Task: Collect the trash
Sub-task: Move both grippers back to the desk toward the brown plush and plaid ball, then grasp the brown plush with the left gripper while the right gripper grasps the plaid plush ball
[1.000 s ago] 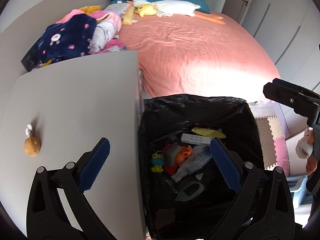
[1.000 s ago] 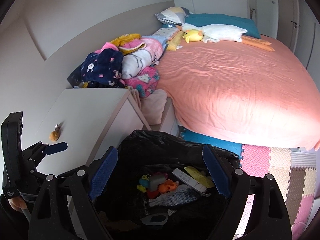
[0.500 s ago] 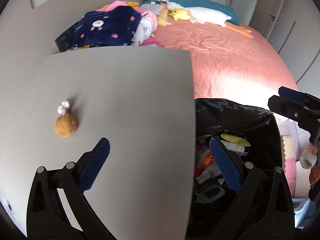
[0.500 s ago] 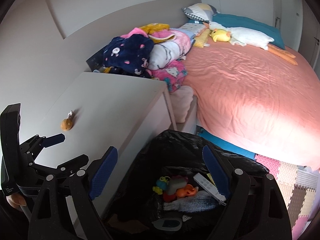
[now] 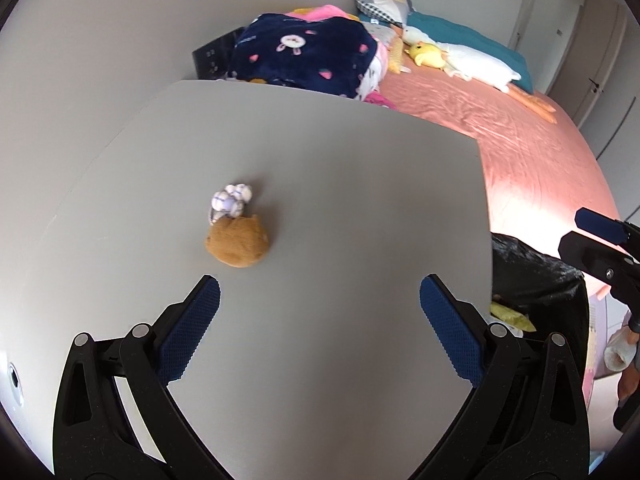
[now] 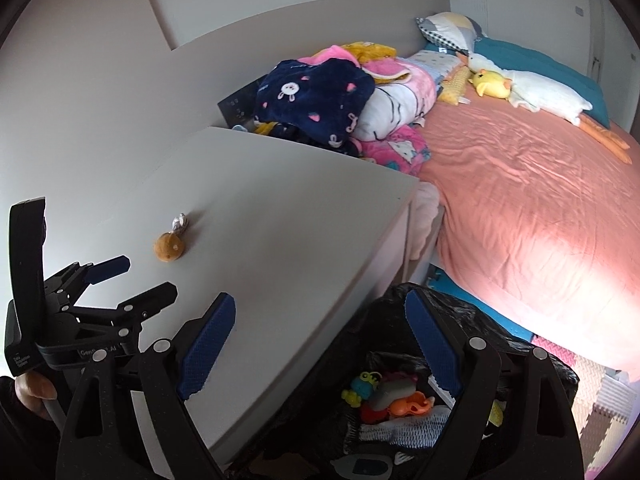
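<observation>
A small brown plush ball (image 5: 237, 246) with a crumpled white wrapper (image 5: 231, 202) touching its far side lies on the grey cabinet top (image 5: 320, 184). My left gripper (image 5: 319, 300) hovers open just short of the ball, nothing between its blue pads. In the right wrist view the same ball (image 6: 169, 246) sits to the upper left, just beyond the left gripper (image 6: 132, 278). My right gripper (image 6: 320, 322) is open and empty, straddling the cabinet's edge and the black trash bag (image 6: 472, 320), which holds several toys and wrappers.
A pink-sheeted bed (image 6: 520, 200) lies to the right, with piled blankets (image 6: 320, 96) and a white goose plush (image 6: 540, 92) at its head. Foam floor mats (image 6: 600, 392) show beside the bag. A person's hand (image 6: 34, 390) grips the left tool.
Both grippers have swung left, away from the bag and over the cabinet top. The plush ball and wrapper now sit near the middle of the left wrist view, much closer.
</observation>
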Available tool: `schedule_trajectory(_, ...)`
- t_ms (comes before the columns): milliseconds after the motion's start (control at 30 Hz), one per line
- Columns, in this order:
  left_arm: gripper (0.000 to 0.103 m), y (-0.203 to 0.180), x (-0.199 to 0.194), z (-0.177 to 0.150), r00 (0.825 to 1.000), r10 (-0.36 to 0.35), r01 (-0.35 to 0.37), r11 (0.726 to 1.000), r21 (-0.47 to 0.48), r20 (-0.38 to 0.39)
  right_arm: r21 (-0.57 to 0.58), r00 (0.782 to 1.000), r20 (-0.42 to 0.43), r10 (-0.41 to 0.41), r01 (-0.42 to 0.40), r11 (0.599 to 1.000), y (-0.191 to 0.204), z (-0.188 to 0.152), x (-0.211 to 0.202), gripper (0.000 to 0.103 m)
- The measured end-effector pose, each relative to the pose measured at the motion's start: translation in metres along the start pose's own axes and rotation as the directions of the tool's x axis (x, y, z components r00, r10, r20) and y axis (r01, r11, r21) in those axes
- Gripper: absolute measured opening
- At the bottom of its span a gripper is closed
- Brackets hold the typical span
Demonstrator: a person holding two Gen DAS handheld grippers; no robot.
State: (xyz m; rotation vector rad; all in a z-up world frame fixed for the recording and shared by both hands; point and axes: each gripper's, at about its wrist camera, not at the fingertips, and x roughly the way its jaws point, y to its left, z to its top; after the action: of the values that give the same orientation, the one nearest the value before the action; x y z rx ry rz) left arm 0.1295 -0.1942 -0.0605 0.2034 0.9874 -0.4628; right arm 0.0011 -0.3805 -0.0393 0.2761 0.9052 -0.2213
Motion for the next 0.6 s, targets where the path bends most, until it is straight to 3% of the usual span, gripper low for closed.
schedule_trajectory(167, 0.096, 0.019, 0.007, 0.004, 1.000, 0.010, -0.009, 0.999, -0.030, 0.007, -0.016, 1.000, -0.006, 0.007, -0.007, 1.000, 0.011, 0.007, 0.011, 0.087)
schedule_trajectory(300, 0.086, 0.032, 0.015, 0.010, 1.000, 0.004, -0.004, 0.999, -0.046, 0.006, -0.022, 1.000, -0.008, 0.015, -0.016, 1.000, 0.018, 0.014, 0.020, 0.087)
schedule_trajectory(600, 0.077, 0.053, 0.032, 0.016, 1.000, -0.004, 0.003, 0.996, -0.085, -0.018, -0.049, 0.999, -0.031, 0.038, -0.040, 0.998, 0.037, 0.027, 0.044, 0.087)
